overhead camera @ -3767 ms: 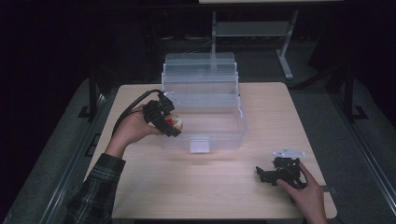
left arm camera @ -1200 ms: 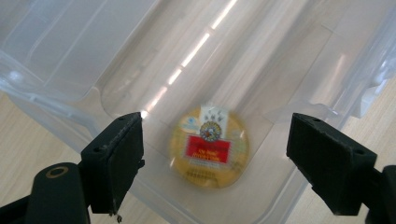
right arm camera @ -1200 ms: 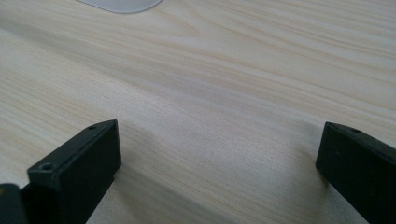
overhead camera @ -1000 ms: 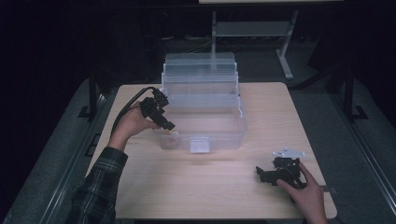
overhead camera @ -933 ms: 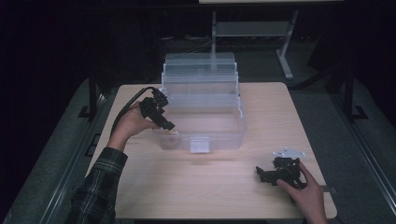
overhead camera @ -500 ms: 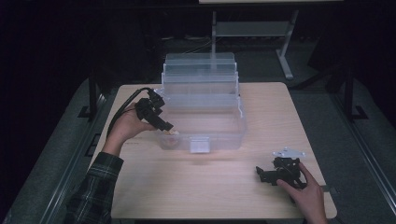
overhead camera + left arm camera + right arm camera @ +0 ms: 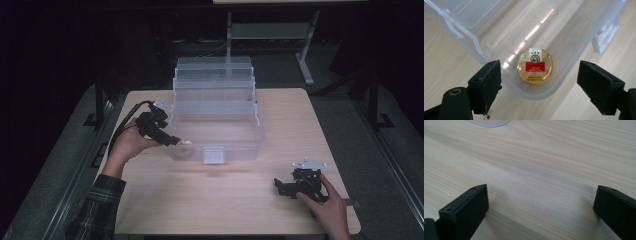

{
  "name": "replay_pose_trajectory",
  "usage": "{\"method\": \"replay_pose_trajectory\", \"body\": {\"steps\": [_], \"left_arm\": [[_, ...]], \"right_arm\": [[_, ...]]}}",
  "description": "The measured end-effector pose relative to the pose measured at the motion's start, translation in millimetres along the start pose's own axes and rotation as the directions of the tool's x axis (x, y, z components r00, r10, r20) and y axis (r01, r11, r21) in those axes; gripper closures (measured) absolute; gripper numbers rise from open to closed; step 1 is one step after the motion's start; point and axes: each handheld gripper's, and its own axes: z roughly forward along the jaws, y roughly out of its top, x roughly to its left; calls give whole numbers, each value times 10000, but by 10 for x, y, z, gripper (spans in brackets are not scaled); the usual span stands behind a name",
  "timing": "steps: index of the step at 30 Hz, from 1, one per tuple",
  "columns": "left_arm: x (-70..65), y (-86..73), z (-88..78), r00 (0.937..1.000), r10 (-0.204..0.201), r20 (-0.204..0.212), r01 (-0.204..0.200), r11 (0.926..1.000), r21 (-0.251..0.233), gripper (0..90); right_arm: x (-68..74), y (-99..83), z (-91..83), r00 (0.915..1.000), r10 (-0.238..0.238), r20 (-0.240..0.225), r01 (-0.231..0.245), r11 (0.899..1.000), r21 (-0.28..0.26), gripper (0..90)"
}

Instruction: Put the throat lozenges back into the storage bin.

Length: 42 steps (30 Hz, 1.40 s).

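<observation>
A round gold tin with a red label lies flat in the near left corner of a clear plastic box; in the high view the tin shows through the box wall. My left gripper hangs above that corner, open, jaws wide on either side of the tin and apart from it. In the high view the left gripper is at the box's left front corner. My right gripper rests low on the table at the front right, open, with bare wood between its jaws.
The clear box has stepped tiers at its back and a white latch on its front wall. The wooden table stretches between the box and its front edge. Metal frame legs stand beyond the table.
My left gripper let go of the tin, which now lies in the box corner, and it has drawn back to the left and opened. The right gripper has stayed put.
</observation>
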Motion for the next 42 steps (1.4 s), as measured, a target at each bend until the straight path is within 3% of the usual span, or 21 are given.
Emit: {"method": "replay_pose_trajectory", "body": {"steps": [17, 26, 36, 42], "left_arm": [[-184, -376, -120, 9988, -233, -438, 203, 9976, -667, 171], [-311, -583, -86, 9978, -430, -508, 384, 9954, -874, 121], [-403, -826, -80, 9955, -621, -710, 512, 9881, -1452, 111], [-459, -992, -38, 9936, -799, -797, 679, 9874, -1432, 111]], "right_arm": [[0, 0, 0, 10000, -3, 9, 3, 10000, -3, 0], [1, 0, 0, 10000, 4, 5, -4, 10000, 0, 0], [0, 0, 0, 10000, 2, 2, -2, 10000, 1, 0], [0, 0, 0, 10000, 1, 4, -1, 10000, -1, 0]]}}
